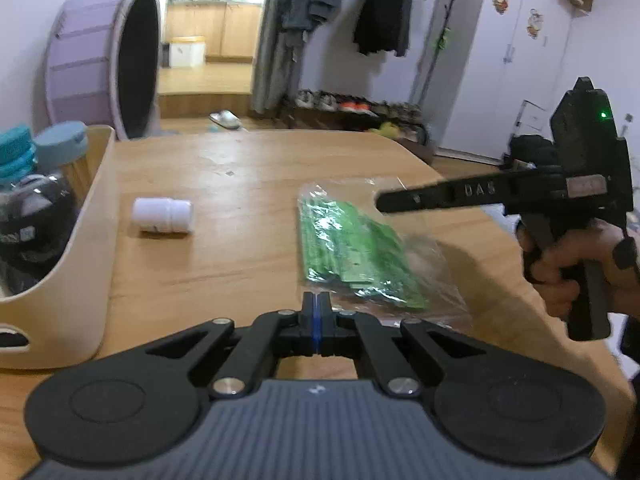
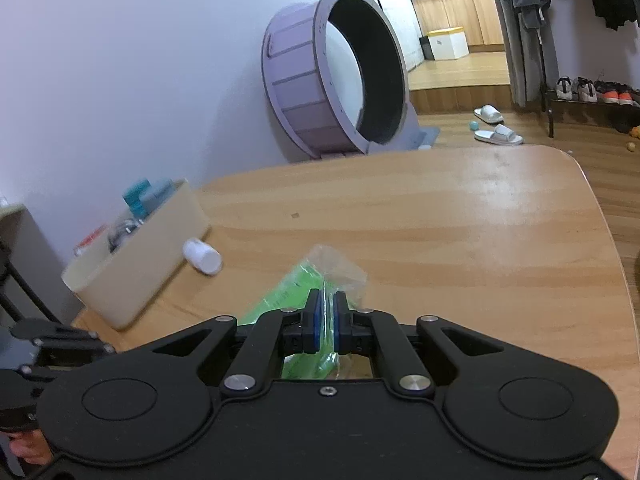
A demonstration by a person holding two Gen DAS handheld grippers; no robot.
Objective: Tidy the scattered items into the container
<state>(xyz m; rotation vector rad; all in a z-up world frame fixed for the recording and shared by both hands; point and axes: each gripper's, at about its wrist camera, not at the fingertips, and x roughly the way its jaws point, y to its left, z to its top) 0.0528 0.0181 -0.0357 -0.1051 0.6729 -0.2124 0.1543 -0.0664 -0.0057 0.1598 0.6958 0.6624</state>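
— Where is the clear plastic bag with the green pieces inside (image 2: 320,276) now?

— It is between the blue pads of my right tongs (image 2: 327,322). The two fingers stand narrow, with only the thin plastic of the bag between them, so I hold the bag by its edge. The rest of the bag goes forward from the fingertips, over the light wooden table (image 2: 460,232). From the left camera the same bag (image 1: 352,248) is at the right of the middle of the table, and the tip of my right tongs (image 1: 382,202) is at its far right corner. I cannot tell if the bag is touching the table or a little above it.

— And your left tongs?

— My left tongs (image 1: 316,304) are closed, pad against pad, with nothing between them. Their tips are just beside the near edge of the bag, but they do not grip it.

— What else is there?

— A small white plastic bottle (image 1: 163,215) lies on its side, between the bag and the cream container with rounded corners (image 1: 86,232). The container stands at the left edge of the table, well apart from the bag, with some bottles with teal caps (image 1: 24,152) in it.
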